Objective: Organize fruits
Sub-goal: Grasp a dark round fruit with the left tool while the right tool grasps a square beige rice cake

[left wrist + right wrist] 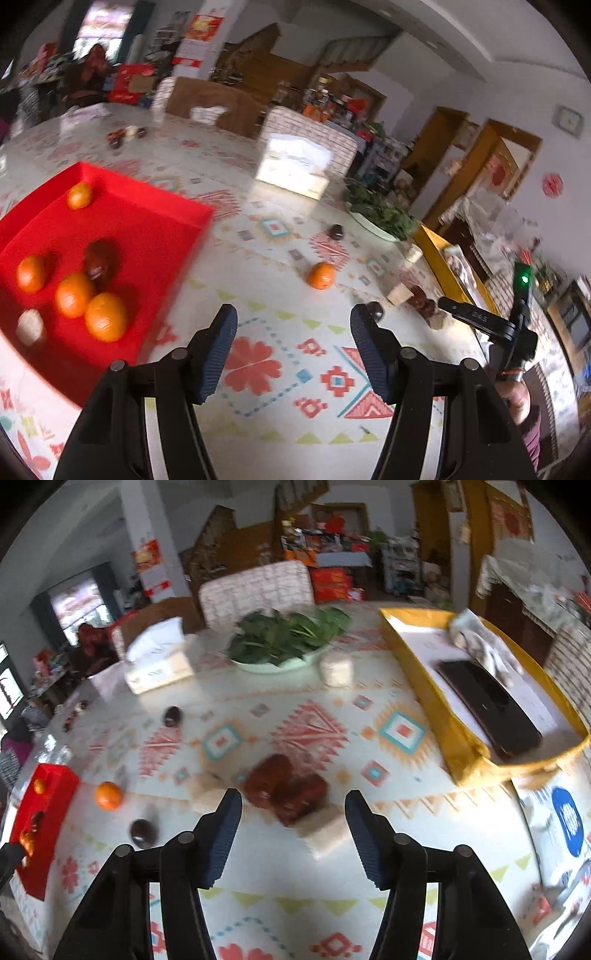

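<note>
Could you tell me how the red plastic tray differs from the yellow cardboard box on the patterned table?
The red plastic tray is shallow and holds oranges and dark fruit; the yellow cardboard box has taller walls and holds a black flat object and crumpled cloth, no fruit. The tray sits left, the box right. Both are open-topped and rectangular.

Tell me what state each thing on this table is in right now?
Left fingers: open, nothing between them.
Right fingers: open, nothing held.
Red tray: holds several oranges and a dark fruit.
Loose orange: on the tablecloth, outside the tray.
Yellow box: open, a dark flat thing inside.
Bowl: heaped with greens.
</note>
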